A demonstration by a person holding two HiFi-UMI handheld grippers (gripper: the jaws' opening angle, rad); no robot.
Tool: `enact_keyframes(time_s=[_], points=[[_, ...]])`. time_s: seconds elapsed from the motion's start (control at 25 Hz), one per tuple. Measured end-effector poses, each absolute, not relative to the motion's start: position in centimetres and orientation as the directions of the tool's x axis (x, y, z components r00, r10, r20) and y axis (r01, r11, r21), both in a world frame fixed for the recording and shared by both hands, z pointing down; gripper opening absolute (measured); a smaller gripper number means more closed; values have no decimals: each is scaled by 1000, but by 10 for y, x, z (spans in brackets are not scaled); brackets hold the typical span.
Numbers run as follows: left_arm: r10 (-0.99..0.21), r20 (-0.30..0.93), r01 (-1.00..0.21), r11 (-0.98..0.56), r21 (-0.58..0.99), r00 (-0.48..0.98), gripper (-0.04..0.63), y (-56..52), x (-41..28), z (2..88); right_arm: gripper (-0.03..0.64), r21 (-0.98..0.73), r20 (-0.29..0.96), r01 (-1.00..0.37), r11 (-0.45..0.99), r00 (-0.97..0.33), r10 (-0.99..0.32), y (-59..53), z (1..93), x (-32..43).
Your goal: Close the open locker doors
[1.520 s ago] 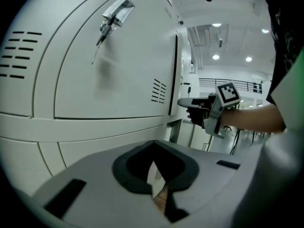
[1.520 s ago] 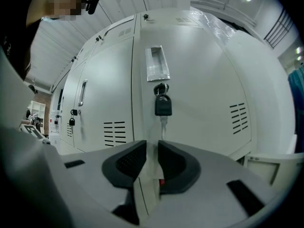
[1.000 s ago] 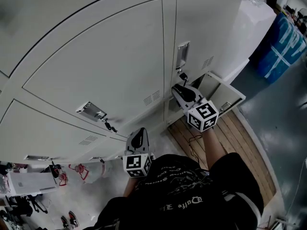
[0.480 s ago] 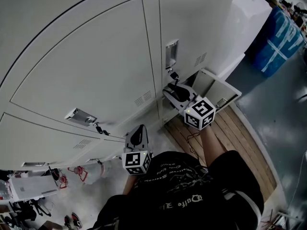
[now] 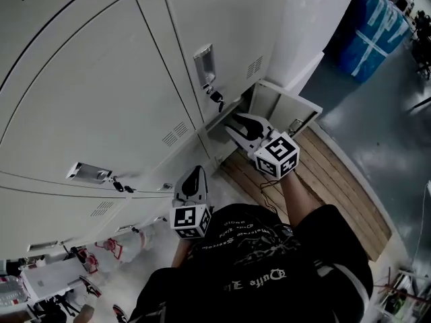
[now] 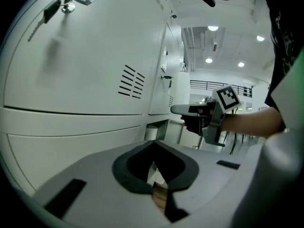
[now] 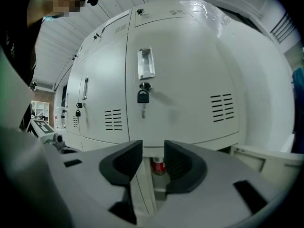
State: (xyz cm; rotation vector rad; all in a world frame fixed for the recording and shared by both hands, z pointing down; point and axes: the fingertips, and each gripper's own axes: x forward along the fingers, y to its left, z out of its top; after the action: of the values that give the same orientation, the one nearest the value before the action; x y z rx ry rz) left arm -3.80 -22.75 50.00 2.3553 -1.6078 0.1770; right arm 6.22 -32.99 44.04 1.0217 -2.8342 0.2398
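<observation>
The open locker door (image 5: pixel 288 108) is in the bottom row at the right end of the bank, directly below a shut door that carries a padlock (image 5: pixel 217 99). It is a small, pale grey panel. It has swung out over the strip of wooden floor (image 5: pixel 330 180), so it stands well away from its frame with its inner face and folded rim showing. A small latch fitting sits near its free edge. The other doors in sight lie flush with the bank, each with a recessed handle (image 5: pixel 204 64) and a block of vent slots (image 5: pixel 254 66).

The right claw (image 5: pixel 234 125) is held low, just in front of the mouth of that bottom compartment, and the open door is just to its right. The frames do not show whether it touches the frame. In the right gripper view the right claw (image 7: pixel 153 148) has its dark pads spread apart. They have just been opening, and they pinch nothing. The gap between them shows only the locker's vertical edge and a red-and-white object (image 7: pixel 157 166) standing inside the compartment. The open door (image 7: pixel 266 156) shows at the lower right of that view.

The left claw (image 5: pixel 195 175) is further left, near the lower doors. In the left gripper view the tips of the left claw (image 6: pixel 153 146) are pressed together, with nothing between them.
</observation>
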Motion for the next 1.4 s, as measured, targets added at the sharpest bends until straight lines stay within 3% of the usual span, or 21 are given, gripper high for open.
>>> enact_keyframes(time_s=[0.4, 0.84, 1.4], points=[[-854, 253, -888, -415, 199, 456, 8, -228, 6, 502, 137, -109, 231, -833, 543, -552, -801, -317, 461, 207], [-809, 270, -852, -482, 203, 522, 8, -226, 58, 501, 167, 15, 321, -945, 327, -305, -896, -332, 479, 361], [-840, 293, -890, -424, 168, 456, 8, -226, 58, 500, 184, 23, 474, -910, 413, -354, -806, -375, 527, 400]])
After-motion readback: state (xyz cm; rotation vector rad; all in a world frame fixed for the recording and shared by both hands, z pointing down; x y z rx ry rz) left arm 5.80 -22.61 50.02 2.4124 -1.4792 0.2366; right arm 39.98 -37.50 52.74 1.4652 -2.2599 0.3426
